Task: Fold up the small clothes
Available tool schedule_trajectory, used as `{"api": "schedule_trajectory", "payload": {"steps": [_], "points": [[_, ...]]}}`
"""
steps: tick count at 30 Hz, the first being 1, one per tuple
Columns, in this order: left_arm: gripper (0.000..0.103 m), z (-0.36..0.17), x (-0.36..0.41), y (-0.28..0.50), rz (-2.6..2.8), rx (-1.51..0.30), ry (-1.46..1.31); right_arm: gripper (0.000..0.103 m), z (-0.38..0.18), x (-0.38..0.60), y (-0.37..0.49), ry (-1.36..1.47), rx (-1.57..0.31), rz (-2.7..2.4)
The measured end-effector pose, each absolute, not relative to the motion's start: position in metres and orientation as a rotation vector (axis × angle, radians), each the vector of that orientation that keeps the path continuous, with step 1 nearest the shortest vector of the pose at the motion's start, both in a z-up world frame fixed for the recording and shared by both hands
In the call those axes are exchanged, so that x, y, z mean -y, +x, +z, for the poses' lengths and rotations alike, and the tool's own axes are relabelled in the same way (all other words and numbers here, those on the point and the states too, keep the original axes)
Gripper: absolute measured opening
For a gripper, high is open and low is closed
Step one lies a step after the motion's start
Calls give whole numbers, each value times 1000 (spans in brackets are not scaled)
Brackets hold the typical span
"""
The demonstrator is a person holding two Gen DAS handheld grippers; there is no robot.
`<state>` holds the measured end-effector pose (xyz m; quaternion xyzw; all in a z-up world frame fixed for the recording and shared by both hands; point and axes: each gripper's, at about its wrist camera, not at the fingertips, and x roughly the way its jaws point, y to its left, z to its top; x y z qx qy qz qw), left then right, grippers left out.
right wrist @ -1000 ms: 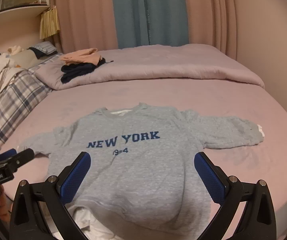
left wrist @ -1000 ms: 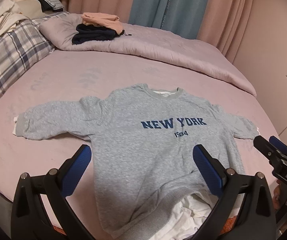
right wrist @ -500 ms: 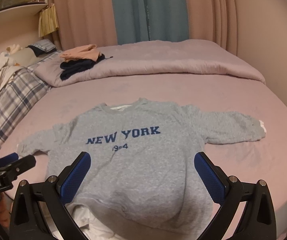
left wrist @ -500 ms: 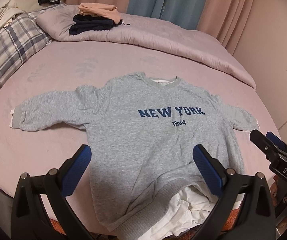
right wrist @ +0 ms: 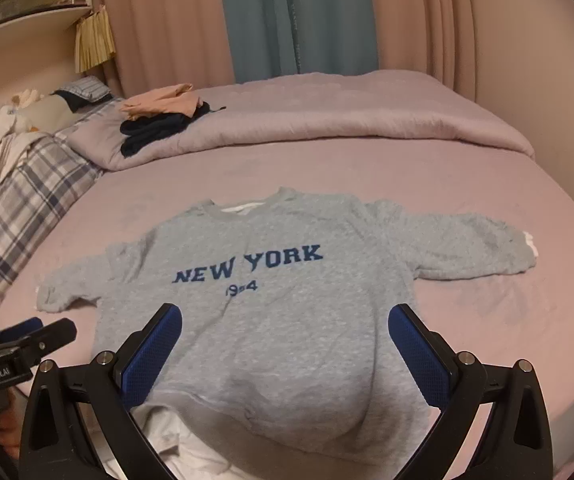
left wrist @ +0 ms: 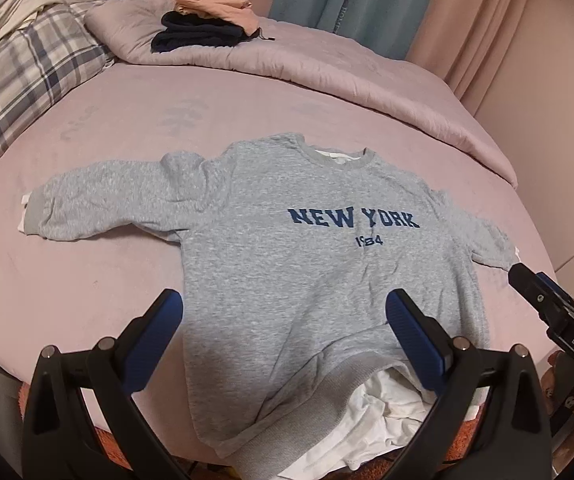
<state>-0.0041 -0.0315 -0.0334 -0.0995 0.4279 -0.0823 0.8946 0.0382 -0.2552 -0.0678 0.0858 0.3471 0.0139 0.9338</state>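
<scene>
Both tongs, left and right, are held wide apart and empty over the hem, probably lined up for a first grab. The sweatshirt is spread flat, sleeves out, by the bed's near edge.

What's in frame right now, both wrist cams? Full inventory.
sweatshirt: 1, grey, navy NEW YORK print, flat on bed, sleeves spread
white garment: 1, under sweatshirt hem, near edge
folded clothes: 1 stack, peach on navy, on duvet
duvet: 1, mauve, far side
plaid pillow: 1, blue-white, left
curtains: pink and blue, behind bed
left gripper: black, blue pads, open
right gripper: same, open
</scene>
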Motion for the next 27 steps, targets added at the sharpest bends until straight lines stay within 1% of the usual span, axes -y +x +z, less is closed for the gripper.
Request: {"api": "schedule_trajectory", "payload": {"steps": [27], "points": [[101, -45, 16, -2, -159, -925, -230, 103, -69, 251, 43, 186, -722, 25]]}}
